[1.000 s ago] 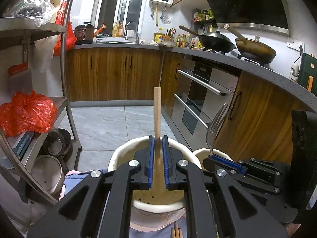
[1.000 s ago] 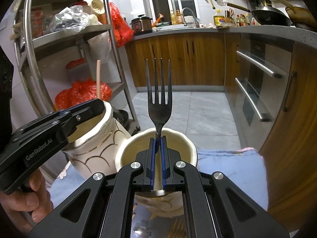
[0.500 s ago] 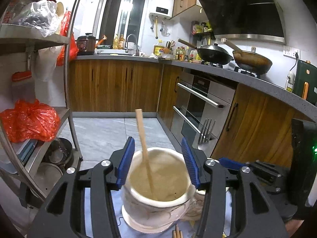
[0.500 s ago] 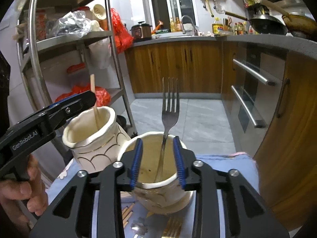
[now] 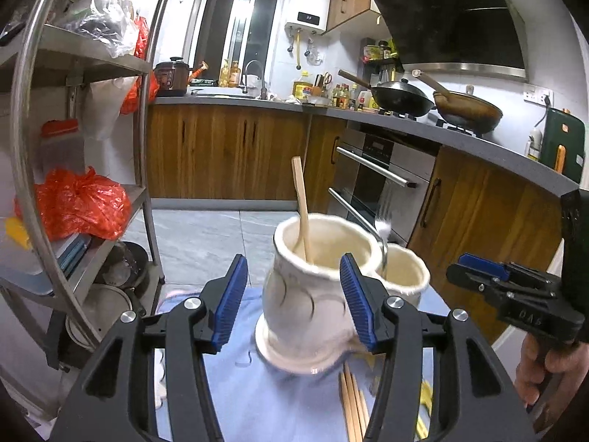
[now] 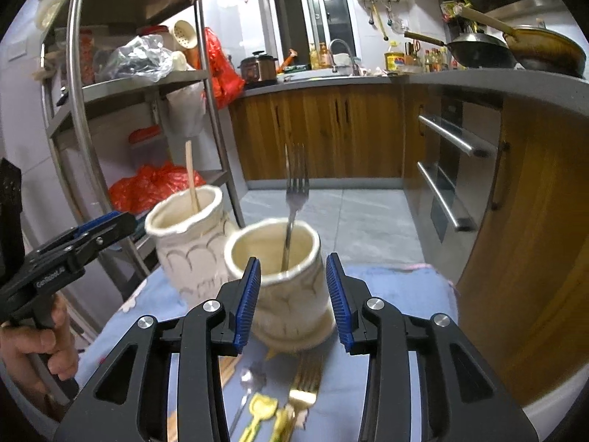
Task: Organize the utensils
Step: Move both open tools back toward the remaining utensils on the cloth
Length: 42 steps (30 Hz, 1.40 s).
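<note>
**Both utensils stand in their jars, both grippers let go**

On the blue cloth (image 6: 397, 287) in front of you stand two cream jars, touching. Your left gripper (image 5: 291, 294) has its jaws apart with nothing clamped; the taller jar (image 5: 305, 294) shows between the blue pads, and a wooden chopstick (image 5: 302, 210) leans inside it. Your right gripper (image 6: 293, 296) is opening, its pads clear of the shorter jar (image 6: 283, 294), where a silver fork (image 6: 294, 202) stands tines up. Closer to you on the cloth lie loose chopsticks (image 5: 351, 405), a gold fork (image 6: 303, 386), a spoon (image 6: 248, 383) and yellow utensils (image 6: 261, 410).
</note>
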Each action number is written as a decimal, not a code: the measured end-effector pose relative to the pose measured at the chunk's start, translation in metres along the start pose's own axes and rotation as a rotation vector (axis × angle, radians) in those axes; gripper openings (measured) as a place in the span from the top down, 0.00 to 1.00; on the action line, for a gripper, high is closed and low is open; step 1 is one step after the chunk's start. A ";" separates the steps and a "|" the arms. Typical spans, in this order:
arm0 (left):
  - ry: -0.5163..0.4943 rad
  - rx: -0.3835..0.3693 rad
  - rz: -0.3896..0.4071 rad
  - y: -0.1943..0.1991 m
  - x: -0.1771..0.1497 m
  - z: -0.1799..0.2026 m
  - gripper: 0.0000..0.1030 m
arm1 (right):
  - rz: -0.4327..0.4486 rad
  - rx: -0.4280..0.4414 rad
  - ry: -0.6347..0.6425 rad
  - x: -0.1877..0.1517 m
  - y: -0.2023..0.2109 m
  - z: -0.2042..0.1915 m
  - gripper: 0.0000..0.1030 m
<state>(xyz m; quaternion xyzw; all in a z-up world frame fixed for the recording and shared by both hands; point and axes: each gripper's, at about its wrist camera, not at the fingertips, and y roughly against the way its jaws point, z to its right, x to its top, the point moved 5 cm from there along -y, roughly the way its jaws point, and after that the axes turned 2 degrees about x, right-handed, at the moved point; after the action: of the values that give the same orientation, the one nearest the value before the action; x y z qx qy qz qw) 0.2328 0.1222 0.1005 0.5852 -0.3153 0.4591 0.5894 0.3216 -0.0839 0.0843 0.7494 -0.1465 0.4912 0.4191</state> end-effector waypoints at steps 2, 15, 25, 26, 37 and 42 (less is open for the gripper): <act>0.010 -0.006 -0.014 0.006 -0.011 -0.002 0.49 | -0.013 0.004 -0.008 -0.007 0.003 0.001 0.63; -0.050 -0.065 -0.258 -0.003 -0.096 0.012 0.51 | -0.177 -0.001 -0.048 -0.089 0.006 0.014 0.65; -0.146 -0.069 -0.378 -0.014 -0.134 0.037 0.55 | -0.273 0.015 -0.037 -0.124 0.003 0.012 0.66; -0.152 -0.067 -0.389 -0.015 -0.137 0.037 0.56 | -0.279 0.019 -0.038 -0.125 0.002 0.011 0.67; -0.174 -0.050 -0.431 -0.023 -0.143 0.040 0.58 | -0.305 0.050 -0.036 -0.127 -0.001 0.008 0.69; -0.184 -0.038 -0.442 -0.024 -0.145 0.042 0.58 | -0.326 0.037 -0.015 -0.128 -0.005 0.004 0.69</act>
<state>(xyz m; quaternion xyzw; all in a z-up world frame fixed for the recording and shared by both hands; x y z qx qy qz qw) 0.2065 0.0591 -0.0358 0.6683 -0.2405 0.2576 0.6551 0.2668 -0.1088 -0.0295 0.7746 -0.0171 0.4136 0.4782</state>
